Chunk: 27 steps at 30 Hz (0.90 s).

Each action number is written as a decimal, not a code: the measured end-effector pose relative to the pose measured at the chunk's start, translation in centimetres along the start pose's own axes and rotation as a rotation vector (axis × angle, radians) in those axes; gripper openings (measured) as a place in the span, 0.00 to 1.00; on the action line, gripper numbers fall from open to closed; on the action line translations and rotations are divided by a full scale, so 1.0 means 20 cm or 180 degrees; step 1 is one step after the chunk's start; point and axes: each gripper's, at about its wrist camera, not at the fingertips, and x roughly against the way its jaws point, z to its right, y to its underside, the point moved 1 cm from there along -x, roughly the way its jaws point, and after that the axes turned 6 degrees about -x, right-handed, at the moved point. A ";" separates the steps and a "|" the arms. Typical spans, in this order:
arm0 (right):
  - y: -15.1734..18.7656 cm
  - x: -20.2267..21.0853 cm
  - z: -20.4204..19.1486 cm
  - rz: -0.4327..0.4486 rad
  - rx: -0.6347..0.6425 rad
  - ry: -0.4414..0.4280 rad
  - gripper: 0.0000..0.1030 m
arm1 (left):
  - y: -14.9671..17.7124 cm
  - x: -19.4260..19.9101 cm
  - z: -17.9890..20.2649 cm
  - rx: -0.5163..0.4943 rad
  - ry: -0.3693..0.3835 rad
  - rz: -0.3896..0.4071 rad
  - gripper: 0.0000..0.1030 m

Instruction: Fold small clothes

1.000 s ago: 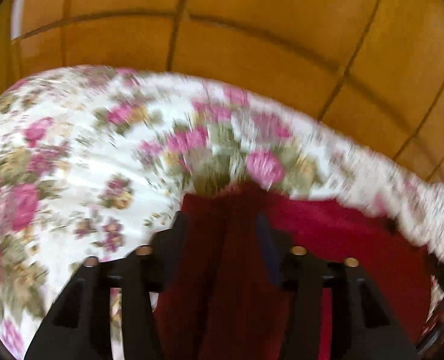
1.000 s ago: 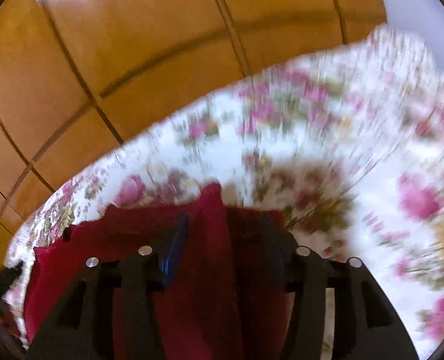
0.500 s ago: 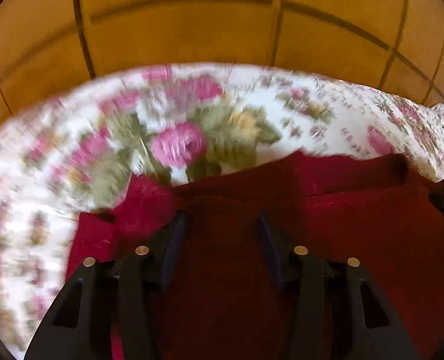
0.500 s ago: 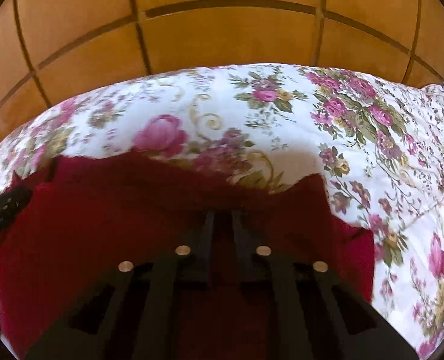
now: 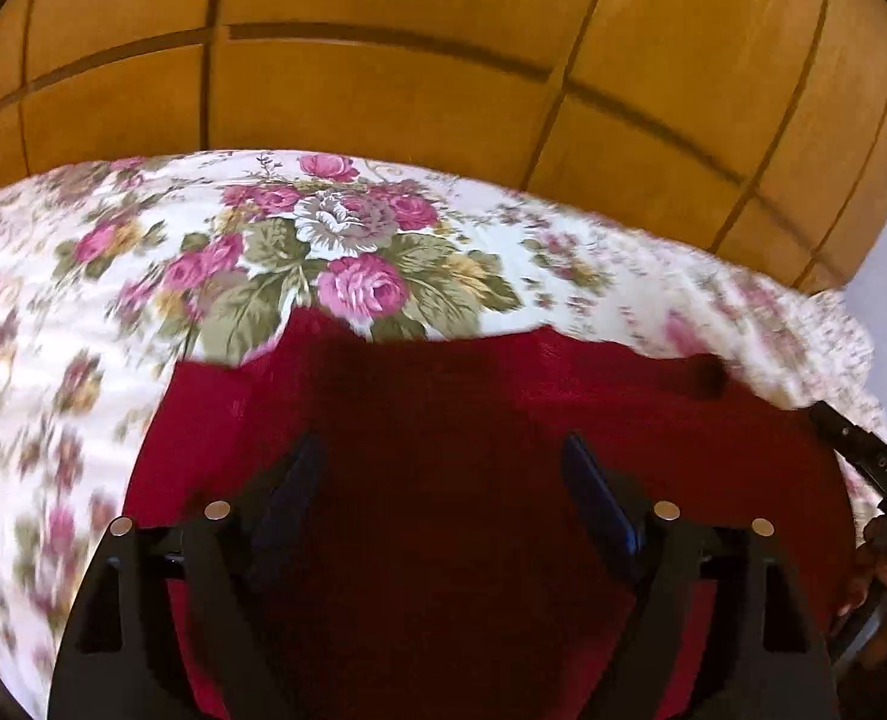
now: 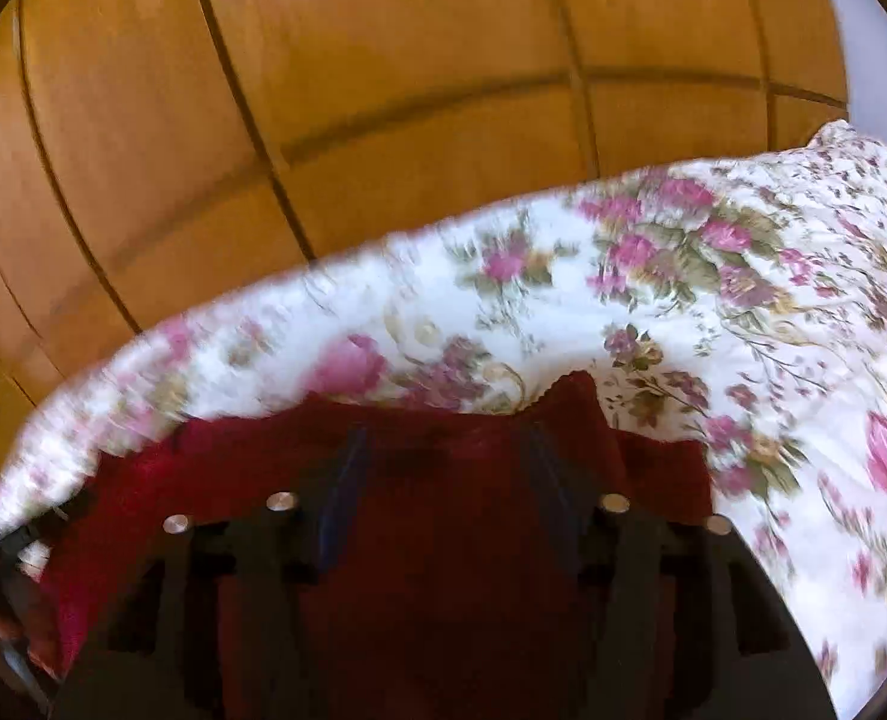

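on white rose-print bedspread (image 5: 113, 312), dark red knit garment (image 5: 443, 420) lying flat. left gripper (image 5: 443, 468) and right gripper (image 6: 443, 456) opening above it, nothing pinched. best to release fully, lift straight off, avoid dragging the fold.

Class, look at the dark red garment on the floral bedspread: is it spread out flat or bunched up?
Mostly flat. The red garment lies fairly smooth on the floral bedspread, with one corner poking up. Whether it is already folded over cannot be told.

We are seeing the red garment (image 5: 443, 420) running off the near edge; motion is blurring the floral bedspread (image 6: 143, 372) on its left side.
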 end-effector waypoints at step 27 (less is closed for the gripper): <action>0.67 0.53 0.22 -0.0247 -0.1683 -0.0556 0.63 | 0.57 0.39 0.41 -0.0697 0.0540 0.0130 0.49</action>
